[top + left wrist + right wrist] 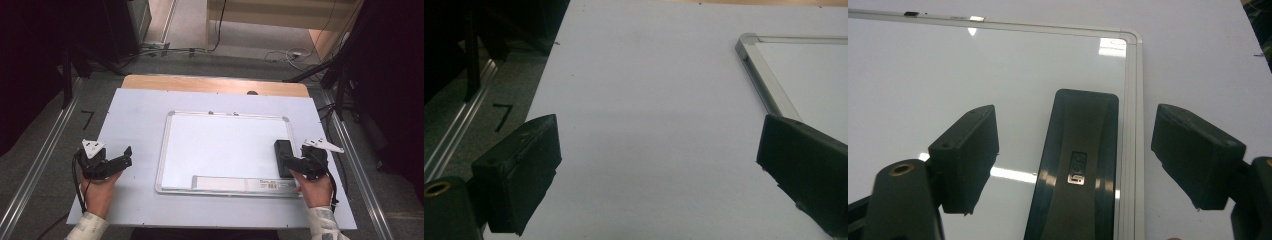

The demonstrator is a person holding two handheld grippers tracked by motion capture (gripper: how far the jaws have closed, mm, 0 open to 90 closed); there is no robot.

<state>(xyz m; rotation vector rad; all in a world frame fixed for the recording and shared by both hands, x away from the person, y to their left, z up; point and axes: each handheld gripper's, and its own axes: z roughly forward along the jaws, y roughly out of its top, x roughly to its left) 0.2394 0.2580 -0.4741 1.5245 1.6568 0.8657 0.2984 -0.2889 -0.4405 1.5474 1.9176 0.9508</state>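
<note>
A whiteboard [220, 142] with a silver frame lies flat in the middle of the table. A black eraser [283, 150] rests on its right side, close to the frame. My right gripper [289, 162] reaches in from the right and is open. In the right gripper view the eraser [1080, 150] lies between the jaws of that gripper [1075, 112], with a gap on each side. My left gripper [127, 156] is open over bare table left of the whiteboard. In the left gripper view its gripper [659, 130] holds nothing, and the whiteboard's corner [749, 42] shows at upper right.
The table is covered by a pale sheet [135, 115], with a wooden strip [215, 84] along the far edge. A pen tray with a label [235, 184] runs along the whiteboard's near edge. Metal rails [40, 165] flank the table; cables [295, 54] lie on the floor beyond.
</note>
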